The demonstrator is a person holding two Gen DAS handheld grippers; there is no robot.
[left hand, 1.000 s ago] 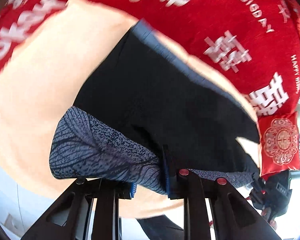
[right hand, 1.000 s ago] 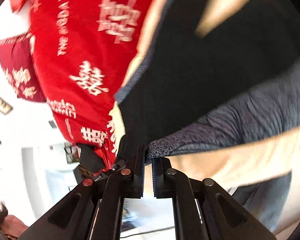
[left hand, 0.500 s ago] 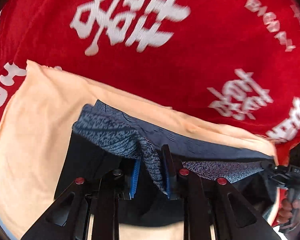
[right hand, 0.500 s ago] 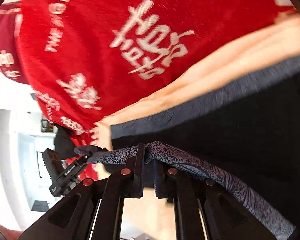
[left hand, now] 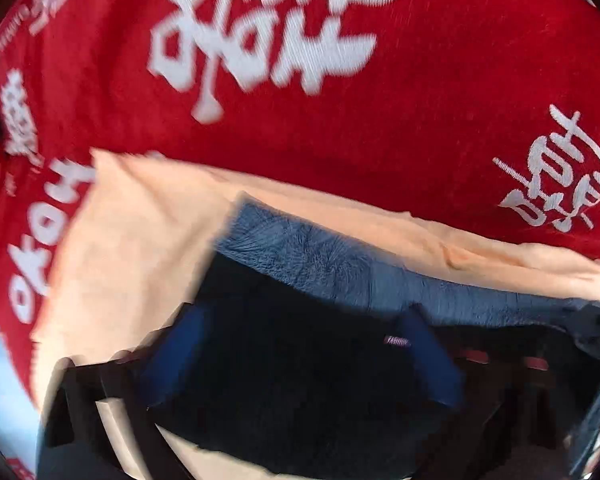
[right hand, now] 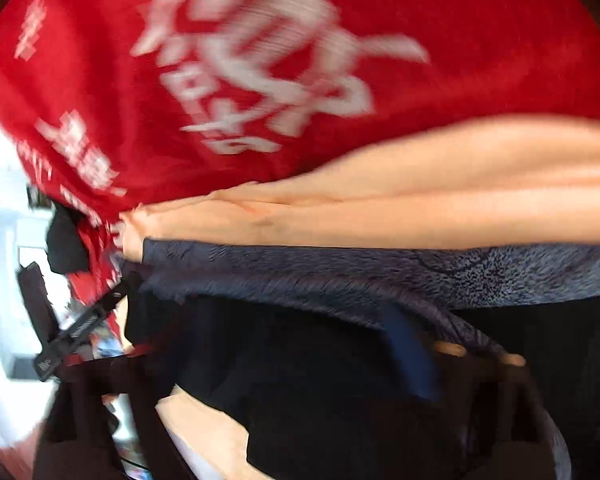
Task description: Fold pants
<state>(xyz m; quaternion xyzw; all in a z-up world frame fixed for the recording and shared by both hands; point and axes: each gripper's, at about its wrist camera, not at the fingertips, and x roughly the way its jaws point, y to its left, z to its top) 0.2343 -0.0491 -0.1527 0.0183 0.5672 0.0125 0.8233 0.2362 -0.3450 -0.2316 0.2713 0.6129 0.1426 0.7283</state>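
Two grippers hang over the dark pants with a blue-grey leaf-print panel (left hand: 324,260), which lie folded on a peach cloth (left hand: 140,232) spread over a red cover printed with white characters (left hand: 420,120); the printed fold runs along the peach cloth's far edge. The left gripper (left hand: 300,356) has just been opening and stands wide, its blue pads clear of the fabric below. The right gripper (right hand: 276,364) has likewise just spread, holding nothing, though blur hides its left finger.

Red blanket (left hand: 420,100) – white lettering, peach cloth (left hand: 140,220) lying on it
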